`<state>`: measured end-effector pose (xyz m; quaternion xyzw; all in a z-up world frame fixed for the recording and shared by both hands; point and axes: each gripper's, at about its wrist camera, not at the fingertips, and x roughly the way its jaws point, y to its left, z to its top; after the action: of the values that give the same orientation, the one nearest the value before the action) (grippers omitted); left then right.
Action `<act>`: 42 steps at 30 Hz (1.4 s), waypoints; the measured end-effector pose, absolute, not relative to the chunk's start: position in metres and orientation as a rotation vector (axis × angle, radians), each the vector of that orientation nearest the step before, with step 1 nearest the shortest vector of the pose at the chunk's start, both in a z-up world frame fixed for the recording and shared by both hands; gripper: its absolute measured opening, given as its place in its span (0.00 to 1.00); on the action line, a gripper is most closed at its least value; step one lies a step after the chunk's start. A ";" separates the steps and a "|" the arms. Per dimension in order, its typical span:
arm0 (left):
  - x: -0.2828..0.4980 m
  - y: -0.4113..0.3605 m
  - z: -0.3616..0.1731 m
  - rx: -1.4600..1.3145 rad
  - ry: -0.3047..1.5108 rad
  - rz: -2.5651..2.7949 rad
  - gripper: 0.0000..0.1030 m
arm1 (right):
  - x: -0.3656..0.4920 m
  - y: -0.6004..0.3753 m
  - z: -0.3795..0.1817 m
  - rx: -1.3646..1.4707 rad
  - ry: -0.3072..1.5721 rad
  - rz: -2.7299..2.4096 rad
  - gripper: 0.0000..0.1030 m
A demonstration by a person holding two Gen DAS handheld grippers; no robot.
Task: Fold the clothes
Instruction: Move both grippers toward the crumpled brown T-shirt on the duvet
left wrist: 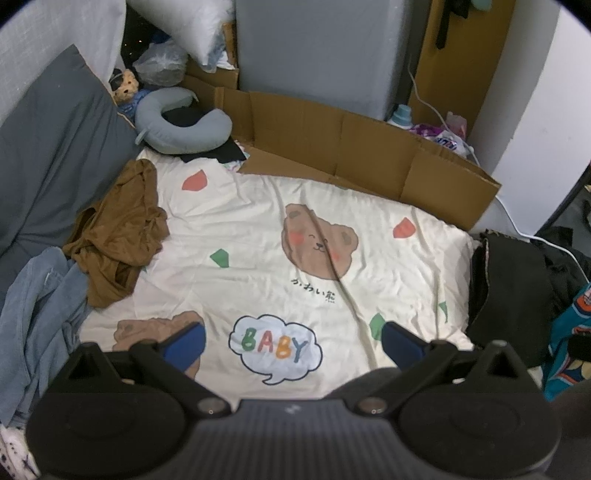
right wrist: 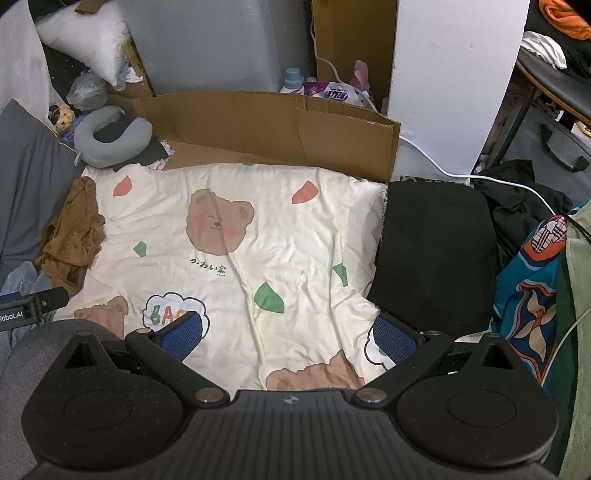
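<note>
Cluttered bedroom — bear-print quilt (left wrist: 258, 229), pillows (left wrist: 192, 29).

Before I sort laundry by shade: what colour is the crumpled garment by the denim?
Brown garment, clearest in the left wrist view.

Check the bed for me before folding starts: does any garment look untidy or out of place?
Yes. The brown garment lies crumpled at the sheet's left edge, the blue denim bunched beside it. The black garment on the right lies flat.
</note>
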<state>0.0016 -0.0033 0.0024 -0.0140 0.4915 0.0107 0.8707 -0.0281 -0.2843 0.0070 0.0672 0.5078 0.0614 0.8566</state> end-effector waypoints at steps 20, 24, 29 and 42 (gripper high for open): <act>0.006 0.016 0.012 -0.100 1.044 0.027 0.99 | -0.029 -0.290 0.022 0.220 1.052 0.137 0.99; 0.010 0.022 0.024 -0.098 1.041 0.012 0.99 | -0.028 -0.299 0.040 0.261 1.023 0.147 0.99; 0.014 0.028 0.045 -0.104 1.017 0.007 0.99 | -0.024 -0.305 0.060 0.237 0.970 0.145 0.99; 0.019 0.042 0.070 -0.089 0.981 0.035 0.99 | -0.008 -0.304 0.074 0.243 0.981 0.139 0.99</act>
<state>0.0190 0.0423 0.0697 -0.0429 0.4710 0.0168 0.8809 -0.0084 -0.3040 0.0741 0.1163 0.4695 0.0664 0.8727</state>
